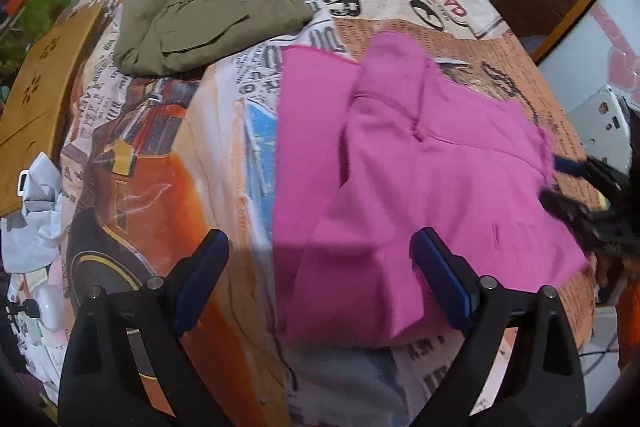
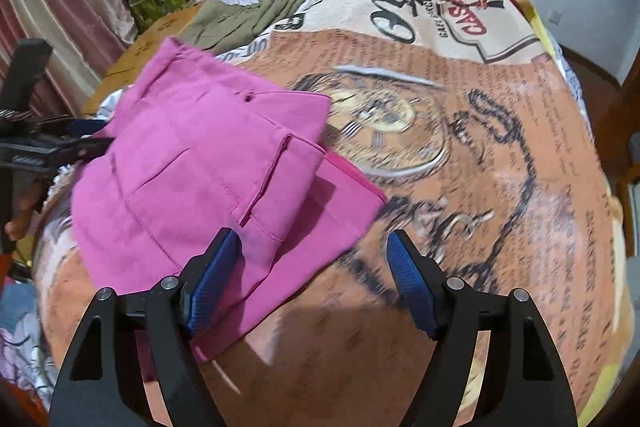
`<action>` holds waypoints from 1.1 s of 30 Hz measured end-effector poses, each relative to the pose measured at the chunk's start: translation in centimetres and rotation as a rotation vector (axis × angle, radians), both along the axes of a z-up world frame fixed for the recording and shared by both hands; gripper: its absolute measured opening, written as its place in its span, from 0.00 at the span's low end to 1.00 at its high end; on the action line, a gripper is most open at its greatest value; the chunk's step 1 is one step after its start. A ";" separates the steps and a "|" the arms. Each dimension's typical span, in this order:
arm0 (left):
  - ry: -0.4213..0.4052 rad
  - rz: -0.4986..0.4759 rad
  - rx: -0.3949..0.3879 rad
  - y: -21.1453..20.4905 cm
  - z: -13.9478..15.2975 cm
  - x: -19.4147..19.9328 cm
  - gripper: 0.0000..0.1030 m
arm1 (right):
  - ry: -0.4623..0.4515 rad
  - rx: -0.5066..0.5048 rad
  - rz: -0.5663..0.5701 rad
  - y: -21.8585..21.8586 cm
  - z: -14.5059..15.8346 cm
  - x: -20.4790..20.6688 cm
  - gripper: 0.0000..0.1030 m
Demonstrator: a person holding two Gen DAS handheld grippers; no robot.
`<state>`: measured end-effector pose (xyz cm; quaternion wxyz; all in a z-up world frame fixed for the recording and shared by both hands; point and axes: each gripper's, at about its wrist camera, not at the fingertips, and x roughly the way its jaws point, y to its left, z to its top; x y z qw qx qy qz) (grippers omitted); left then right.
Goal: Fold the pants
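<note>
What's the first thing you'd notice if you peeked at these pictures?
The bright pink pants, folded up and lying in the middle of a bedspread printed with newspaper pictures. Behind them, toward the far edge, sits a folded olive-green garment. Both the left gripper and the right gripper are open, holding nothing.

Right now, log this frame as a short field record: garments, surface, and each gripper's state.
task garment: pink pants, partly folded, lying on the bed
other garment: olive pants, folded, farther back on the bed
surface: printed bedspread
left gripper: open, above the near edge of the pink pants, holding nothing
right gripper: open, at the pants' edge, holding nothing
</note>
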<state>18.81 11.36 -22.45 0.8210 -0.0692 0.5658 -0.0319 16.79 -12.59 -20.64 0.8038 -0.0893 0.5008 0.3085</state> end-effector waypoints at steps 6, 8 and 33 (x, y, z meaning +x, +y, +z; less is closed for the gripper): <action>-0.042 -0.030 0.043 -0.8 0.5 -0.4 0.92 | -0.022 -0.049 -0.039 -0.2 0.0 2.0 0.70; -0.070 -0.023 0.103 -0.7 0.9 -0.7 0.92 | -0.001 -0.028 -0.046 -0.3 0.4 1.8 0.62; -0.087 0.040 0.242 2.8 0.5 -5.3 0.92 | 0.050 0.101 -0.040 0.0 1.7 -2.6 0.54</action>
